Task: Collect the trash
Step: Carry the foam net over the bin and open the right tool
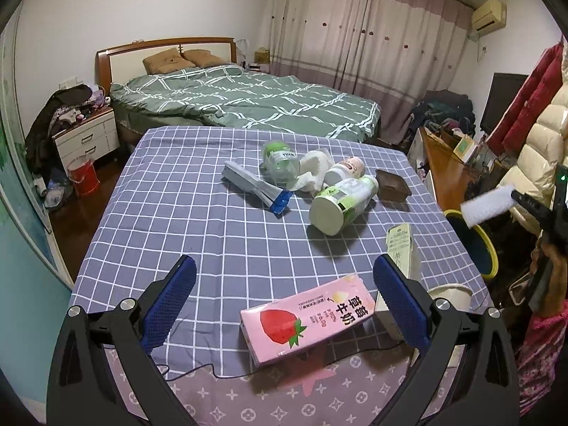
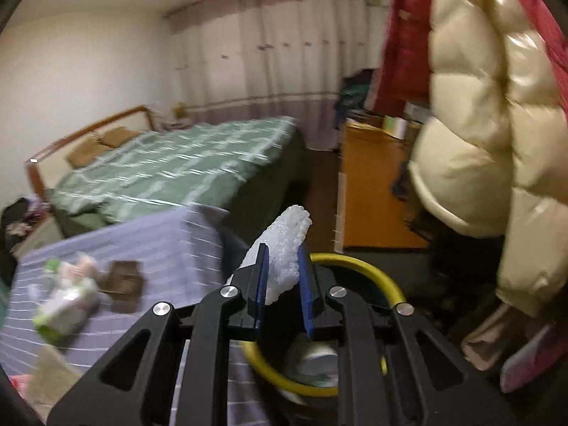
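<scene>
R gripper: jaws nearly closed, blue pads clamped on a white foam strip that sticks up and fwd past the tips. Tilted down, over a yellow-rimmed bin off the table's R edge; bin holds some whitish trash. View is motion-blurred. In the L wrist view the same gripper sits at far R, beyond the table's R edge, foam strip pointing back toward the table, bin below it. Holder's hand hard to make out; a pink patterned sleeve shows at lower R.

L gripper: jaws wide apart, nothing between the pads, tilted down over the table's near edge. Hand not in view.

Table, purple-grey check cloth, items:
- 1 pink strawberry milk carton, lying flat, near edge, between the L fingers but untouched.
- 1 beige box, near R edge, just beyond the R finger.
- 1 white-green bottle, on its side, centre-R.
- 1 pink-label bottle, behind it, touching.
- 1 crumpled white tissue, mid-pile.
- 1 clear jar w/ green lid, on its side, toward far edge.
- 1 grey-blue wrapper, L of pile.
- 1 brown tray, R of the bottles.
- 1 black cable, along near edge.

Bkgd: bed w/ green quilt, cream puffer jacket hanging R.
</scene>
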A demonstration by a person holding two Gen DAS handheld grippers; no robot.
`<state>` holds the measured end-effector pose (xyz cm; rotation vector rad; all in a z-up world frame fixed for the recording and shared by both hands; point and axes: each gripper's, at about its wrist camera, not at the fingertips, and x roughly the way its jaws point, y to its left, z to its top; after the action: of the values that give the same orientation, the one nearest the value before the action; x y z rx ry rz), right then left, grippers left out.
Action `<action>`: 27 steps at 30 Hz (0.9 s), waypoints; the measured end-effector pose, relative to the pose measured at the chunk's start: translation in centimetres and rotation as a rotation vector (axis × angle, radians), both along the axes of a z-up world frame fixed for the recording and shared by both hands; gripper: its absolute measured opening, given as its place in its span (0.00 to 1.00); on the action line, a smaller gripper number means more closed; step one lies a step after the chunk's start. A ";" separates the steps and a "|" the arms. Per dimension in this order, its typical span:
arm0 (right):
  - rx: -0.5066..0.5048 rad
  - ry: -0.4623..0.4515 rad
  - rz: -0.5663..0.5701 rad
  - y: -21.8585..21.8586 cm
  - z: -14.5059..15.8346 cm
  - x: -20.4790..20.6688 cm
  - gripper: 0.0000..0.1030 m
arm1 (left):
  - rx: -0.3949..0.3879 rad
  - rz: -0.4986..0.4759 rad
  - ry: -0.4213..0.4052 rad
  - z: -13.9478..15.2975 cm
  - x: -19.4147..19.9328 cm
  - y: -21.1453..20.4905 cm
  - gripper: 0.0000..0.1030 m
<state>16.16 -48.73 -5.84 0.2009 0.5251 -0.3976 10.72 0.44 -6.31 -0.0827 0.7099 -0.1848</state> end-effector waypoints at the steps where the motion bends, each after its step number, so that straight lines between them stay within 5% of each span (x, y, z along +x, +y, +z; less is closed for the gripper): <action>1: 0.002 0.011 -0.014 -0.6 -0.6 -0.2 0.16 | 0.008 -0.003 0.002 0.0 -0.1 -0.2 0.95; 8: -0.010 0.076 -0.103 -4.0 -3.9 -0.7 0.19 | 0.050 -0.024 0.011 -0.5 -0.7 -1.3 0.95; 11: 0.006 0.088 -0.125 -4.7 -4.7 -0.7 0.35 | 0.070 -0.031 0.016 -0.8 -0.8 -1.6 0.95; 16: 0.020 0.074 -0.116 -4.4 -4.8 -0.7 0.40 | 0.107 -0.033 0.031 -1.6 -0.7 -1.8 0.95; 27: 0.032 0.057 -0.063 -2.8 -3.4 -0.5 0.42 | 0.330 -0.076 0.066 -5.2 0.0 -4.1 0.95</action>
<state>15.66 -51.50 -9.20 0.2381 0.5822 -0.4577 10.77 -3.61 -11.55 0.2548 0.8021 -0.1362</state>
